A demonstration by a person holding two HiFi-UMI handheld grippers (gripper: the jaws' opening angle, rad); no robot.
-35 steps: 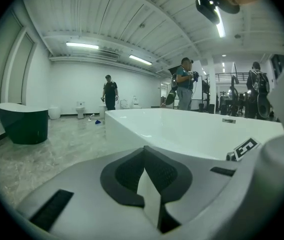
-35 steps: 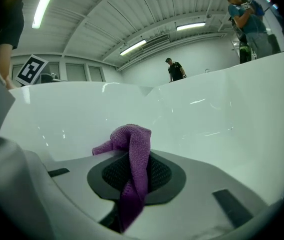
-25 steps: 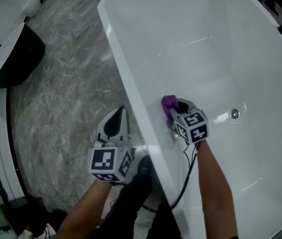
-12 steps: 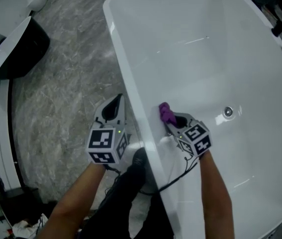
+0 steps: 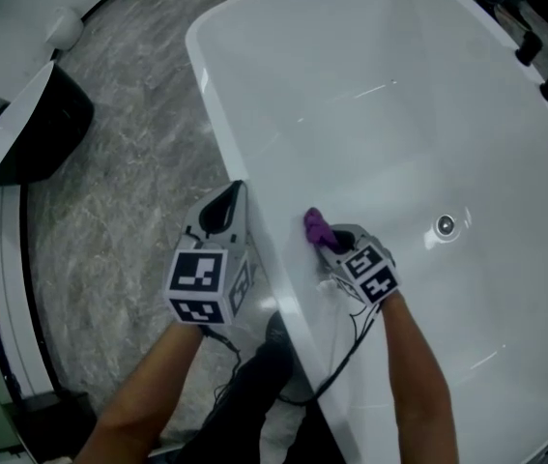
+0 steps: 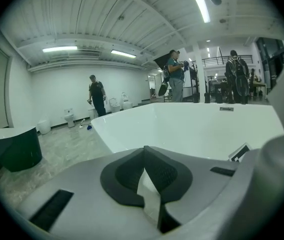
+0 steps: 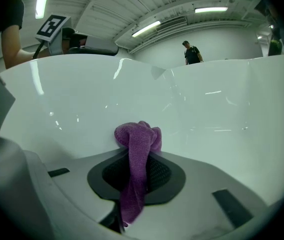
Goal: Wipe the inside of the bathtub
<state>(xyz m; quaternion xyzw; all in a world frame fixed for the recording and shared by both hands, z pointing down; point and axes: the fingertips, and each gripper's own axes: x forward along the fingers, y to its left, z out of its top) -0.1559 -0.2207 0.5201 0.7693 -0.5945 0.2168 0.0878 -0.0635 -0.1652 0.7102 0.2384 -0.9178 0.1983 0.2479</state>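
One purple cloth (image 5: 315, 227), one bathtub (image 5: 389, 133)

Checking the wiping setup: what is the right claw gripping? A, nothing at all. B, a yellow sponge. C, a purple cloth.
C: the right claw is shut on a purple cloth, held at the bathtub inner wall.

We pull the purple cloth (image 5: 314, 226) back along the wall.
Our right gripper (image 5: 325, 237) has drawn it slightly toward us, while our left gripper (image 5: 227, 204) has edged forward beside the bathtub (image 5: 399, 133) rim.
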